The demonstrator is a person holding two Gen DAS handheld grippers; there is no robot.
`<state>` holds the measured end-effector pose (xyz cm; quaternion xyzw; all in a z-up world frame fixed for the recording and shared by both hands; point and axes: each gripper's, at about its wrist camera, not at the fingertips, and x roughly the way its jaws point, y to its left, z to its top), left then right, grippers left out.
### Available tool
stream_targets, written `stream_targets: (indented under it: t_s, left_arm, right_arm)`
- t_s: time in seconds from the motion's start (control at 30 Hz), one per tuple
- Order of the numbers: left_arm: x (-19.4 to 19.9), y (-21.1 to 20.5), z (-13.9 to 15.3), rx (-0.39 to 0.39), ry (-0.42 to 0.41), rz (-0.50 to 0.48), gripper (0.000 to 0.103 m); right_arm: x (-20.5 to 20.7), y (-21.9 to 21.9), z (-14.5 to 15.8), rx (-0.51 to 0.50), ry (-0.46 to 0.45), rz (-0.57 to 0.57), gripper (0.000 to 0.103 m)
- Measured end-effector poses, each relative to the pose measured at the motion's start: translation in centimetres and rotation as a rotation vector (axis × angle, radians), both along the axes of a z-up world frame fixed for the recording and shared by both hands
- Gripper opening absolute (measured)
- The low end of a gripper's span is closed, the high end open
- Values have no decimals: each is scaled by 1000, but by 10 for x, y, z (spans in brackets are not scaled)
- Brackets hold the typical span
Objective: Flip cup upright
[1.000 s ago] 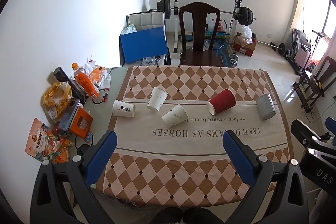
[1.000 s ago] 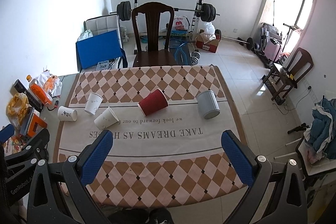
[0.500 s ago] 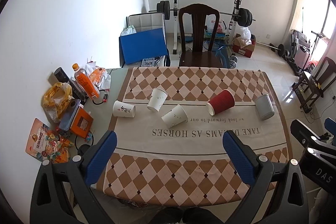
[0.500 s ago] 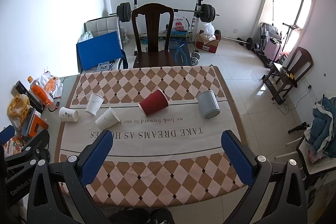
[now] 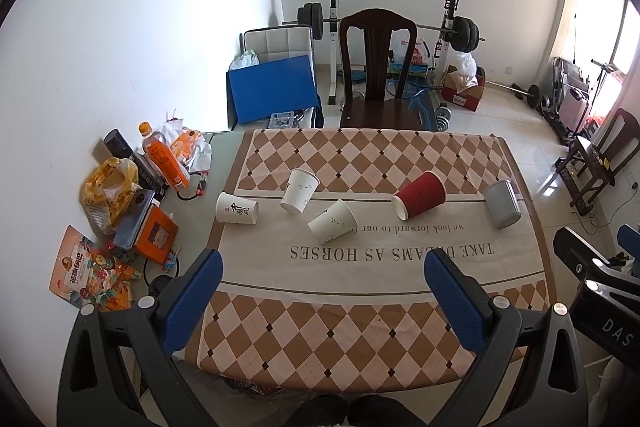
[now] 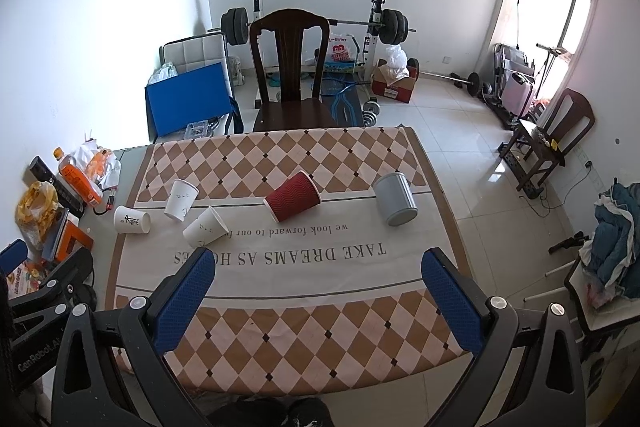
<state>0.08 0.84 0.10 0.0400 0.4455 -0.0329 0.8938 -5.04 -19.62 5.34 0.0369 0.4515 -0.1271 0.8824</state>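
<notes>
Five cups lie tipped on their sides in a loose row across the middle of a surface point(image 5: 224, 163) covered by a checked cloth point(image 5: 360, 315) printed with the words "TAKE DREAMS AS HORSES". Nearest the left edge is a white cup with a red mark point(image 5: 237, 208), its mouth turned toward the right edge. Beside it a white cup with small dark marks point(image 5: 299, 185) lies mouth toward the far edge, and a third white cup point(image 5: 332, 221) rests just right of that, bottom toward the near-left corner. A red ribbed cup point(image 5: 420, 195) lies right of centre with its open mouth toward the near-left, and a grey cup point(image 5: 501, 203) sits close to the right edge, its mouth toward the near edge. What the cups hold, if anything, cannot be told.

The left hand-held gripper point(image 5: 323, 283) hangs over the near edge, blue-padded fingers point(image 5: 192, 297) spread wide and gripping nothing; all five cups lie well beyond its tips, toward the far edge. The right hand-held gripper point(image 6: 318, 283) is likewise spread and empty above the near edge, the red ribbed cup point(image 6: 293, 195) and grey cup point(image 6: 395, 204) well ahead of it.

Along the left edge, off the cloth, stand an orange drink bottle point(image 5: 162, 155), a yellow bag point(image 5: 110, 187) and an orange box point(image 5: 154, 235). A dark wooden chair point(image 5: 378, 75) faces the far edge.
</notes>
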Motion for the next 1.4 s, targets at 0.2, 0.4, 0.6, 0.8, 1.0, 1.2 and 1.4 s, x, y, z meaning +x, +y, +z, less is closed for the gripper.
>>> stream_targets:
  t_s: [0.2, 0.4, 0.6, 0.8, 1.0, 1.2, 1.4]
  left_arm:
    - [-4, -1, -1, 0, 10, 3, 103]
    - [-6, -2, -1, -5, 9, 1, 103]
    - [-4, -9, 5, -4, 13, 0, 103]
    - [10, -10, -13, 29, 37, -3, 103]
    - [56, -11, -78, 149, 121, 16, 103]
    - [105, -15, -151, 257, 212, -50, 103]
    - [145, -23, -214, 385, 267, -208, 103]
  right_arm:
    - [3, 3, 0, -3, 11, 0, 103]
    - [2, 2, -2, 0, 7, 0, 103]
    - [4, 3, -1, 8, 7, -1, 103]
    - [34, -3, -13, 31, 51, -15, 103]
    - [77, -5, -76, 54, 176, -28, 103]
    - [108, -3, -166, 66, 310, -27, 103]
    - [146, 3, -255, 67, 447, -15, 103]
